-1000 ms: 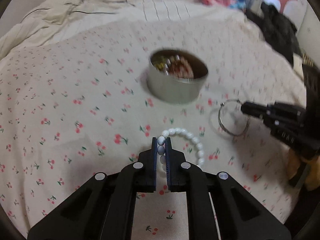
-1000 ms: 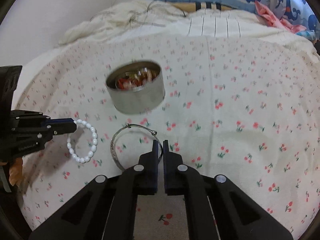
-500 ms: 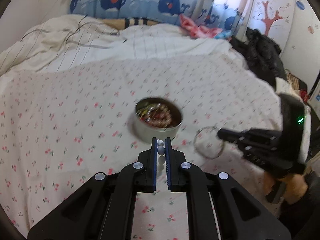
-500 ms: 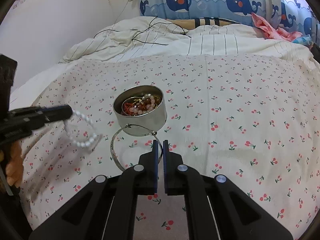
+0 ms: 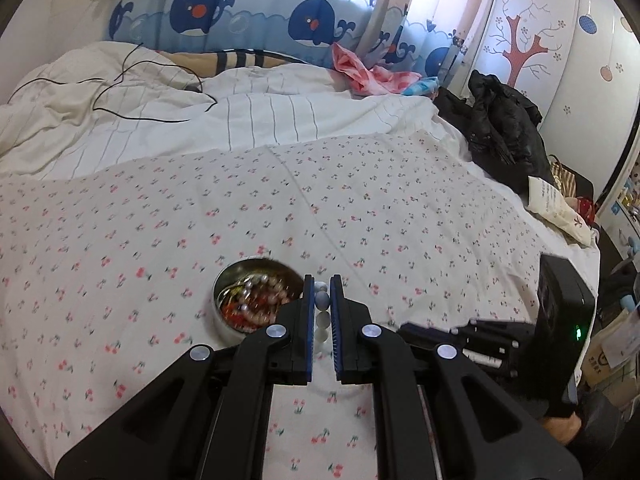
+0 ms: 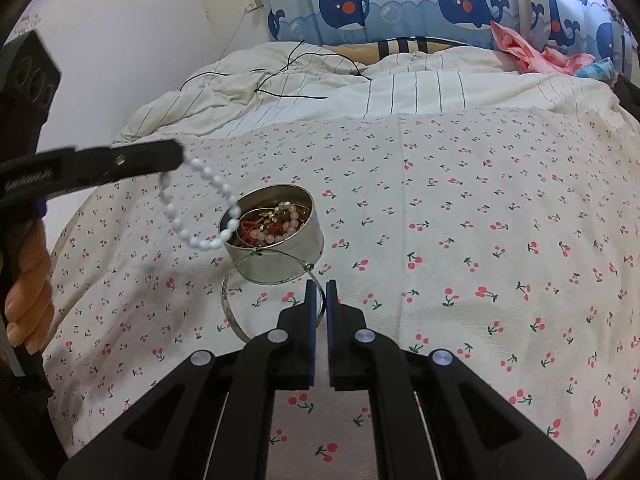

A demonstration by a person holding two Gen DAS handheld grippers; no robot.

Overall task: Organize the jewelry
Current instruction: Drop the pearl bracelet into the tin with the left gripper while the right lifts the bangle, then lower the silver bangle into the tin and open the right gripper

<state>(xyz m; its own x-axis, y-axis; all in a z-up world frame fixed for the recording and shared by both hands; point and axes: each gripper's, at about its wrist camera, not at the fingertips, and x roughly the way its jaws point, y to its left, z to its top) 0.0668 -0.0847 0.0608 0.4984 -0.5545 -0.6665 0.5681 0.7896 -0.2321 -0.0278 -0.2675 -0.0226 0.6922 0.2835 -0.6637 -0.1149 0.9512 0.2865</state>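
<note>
A round metal tin (image 6: 280,256) holding beaded jewelry sits on the cherry-print sheet; it also shows in the left wrist view (image 5: 232,304). My left gripper (image 5: 322,280) is shut on a white bead bracelet (image 5: 321,300), which hangs in the air beside the tin's left rim in the right wrist view (image 6: 200,208). My right gripper (image 6: 318,284) is shut on a thin silver bangle (image 6: 240,312), held just in front of the tin. The left gripper also shows from the side in the right wrist view (image 6: 176,156).
The cherry-print sheet (image 6: 480,240) covers the bed. A rumpled striped duvet (image 5: 200,120) with a black cable lies behind. A black jacket (image 5: 504,128) sits at the right edge. The right gripper's body (image 5: 500,340) is low right in the left wrist view.
Both grippers have lifted off the sheet with their pieces. The bead bracelet has risen and moved toward the tin; the bangle is raised in front of the tin.
</note>
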